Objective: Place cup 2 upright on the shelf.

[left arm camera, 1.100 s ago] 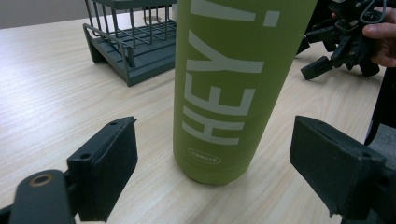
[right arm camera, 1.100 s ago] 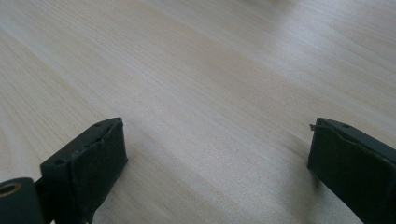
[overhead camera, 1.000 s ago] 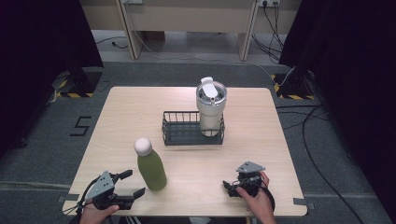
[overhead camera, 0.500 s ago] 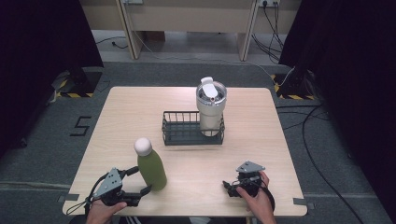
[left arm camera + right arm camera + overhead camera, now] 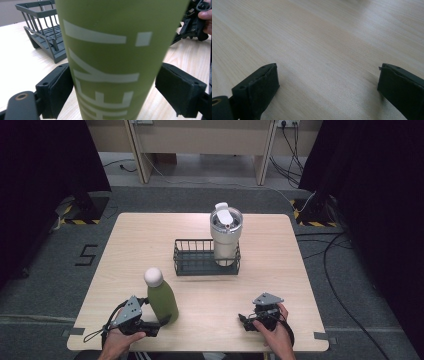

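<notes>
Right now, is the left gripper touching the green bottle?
Cannot tell. In the left gripper view the pads flank the bottle closely, with neither contact nor gap plain.

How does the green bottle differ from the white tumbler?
The green bottle is slim with a round white cap; the white tumbler is wider with a flat flip lid. The bottle stands on the bare table between the left gripper's open jaws; the tumbler stands inside the wire basket, untouched. Both are upright.

L gripper (image 5: 159, 324) fingers spread either side of green bottle (image 5: 161, 297); R gripper (image 5: 246, 320) spread wide, low, right of bottle.
</notes>
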Action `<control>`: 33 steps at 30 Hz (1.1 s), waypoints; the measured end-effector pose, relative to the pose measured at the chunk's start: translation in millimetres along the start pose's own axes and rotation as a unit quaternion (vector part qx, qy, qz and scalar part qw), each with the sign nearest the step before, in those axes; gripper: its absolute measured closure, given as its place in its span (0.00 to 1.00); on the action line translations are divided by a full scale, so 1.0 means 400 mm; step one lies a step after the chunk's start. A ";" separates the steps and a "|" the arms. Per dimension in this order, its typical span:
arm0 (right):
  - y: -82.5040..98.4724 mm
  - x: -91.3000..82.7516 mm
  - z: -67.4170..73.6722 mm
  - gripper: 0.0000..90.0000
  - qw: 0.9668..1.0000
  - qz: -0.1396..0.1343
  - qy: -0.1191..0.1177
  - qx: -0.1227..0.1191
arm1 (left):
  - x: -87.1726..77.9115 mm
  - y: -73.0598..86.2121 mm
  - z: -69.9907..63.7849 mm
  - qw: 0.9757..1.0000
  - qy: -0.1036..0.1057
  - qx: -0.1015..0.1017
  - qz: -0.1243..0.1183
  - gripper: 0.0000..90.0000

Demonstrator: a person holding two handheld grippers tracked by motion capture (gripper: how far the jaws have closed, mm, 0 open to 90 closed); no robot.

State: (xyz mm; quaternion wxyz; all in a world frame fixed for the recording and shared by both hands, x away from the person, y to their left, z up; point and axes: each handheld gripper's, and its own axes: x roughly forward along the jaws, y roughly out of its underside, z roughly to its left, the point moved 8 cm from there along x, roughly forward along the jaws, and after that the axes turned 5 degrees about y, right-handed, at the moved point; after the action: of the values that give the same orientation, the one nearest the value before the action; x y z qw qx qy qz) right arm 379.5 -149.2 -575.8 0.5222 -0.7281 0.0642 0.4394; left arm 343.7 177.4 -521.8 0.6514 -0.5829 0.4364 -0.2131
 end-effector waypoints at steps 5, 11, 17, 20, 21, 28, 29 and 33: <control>0.000 0.000 0.001 0.04 1.000 0.001 0.000 0.001 | 0.015 -0.005 0.003 1.000 0.000 0.002 0.000 0.16; 0.000 0.000 0.002 0.03 1.000 0.002 0.000 0.001 | 0.028 -0.008 0.005 1.000 0.000 0.003 -0.001 0.16; 0.000 0.000 0.002 0.03 1.000 0.002 0.000 0.001 | 0.040 -0.007 0.004 1.000 -0.001 0.009 0.001 0.17; 0.000 0.001 0.002 0.03 1.000 0.002 0.000 0.000 | 0.043 -0.007 0.004 1.000 -0.003 0.012 -0.001 0.17; 0.000 0.001 0.002 0.03 1.000 0.002 0.000 0.000 | 0.044 -0.006 0.005 1.000 -0.005 0.013 -0.002 0.19; 0.000 0.001 0.002 0.03 1.000 0.002 0.000 0.000 | 0.043 -0.007 0.010 1.000 -0.002 0.012 -0.010 0.23; 0.000 0.001 0.002 0.03 1.000 0.002 0.000 -0.001 | 0.043 -0.007 0.010 1.000 -0.003 0.013 -0.010 0.23; 0.000 0.001 0.003 0.03 1.000 0.002 -0.001 -0.001 | 0.044 -0.008 0.010 1.000 -0.004 0.011 -0.009 0.23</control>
State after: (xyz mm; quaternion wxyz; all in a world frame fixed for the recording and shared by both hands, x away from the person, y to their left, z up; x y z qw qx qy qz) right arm 379.1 -148.2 -576.2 0.5209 -0.7278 0.0651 0.4412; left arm 356.9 164.9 -524.6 0.6579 -0.5801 0.4263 -0.2213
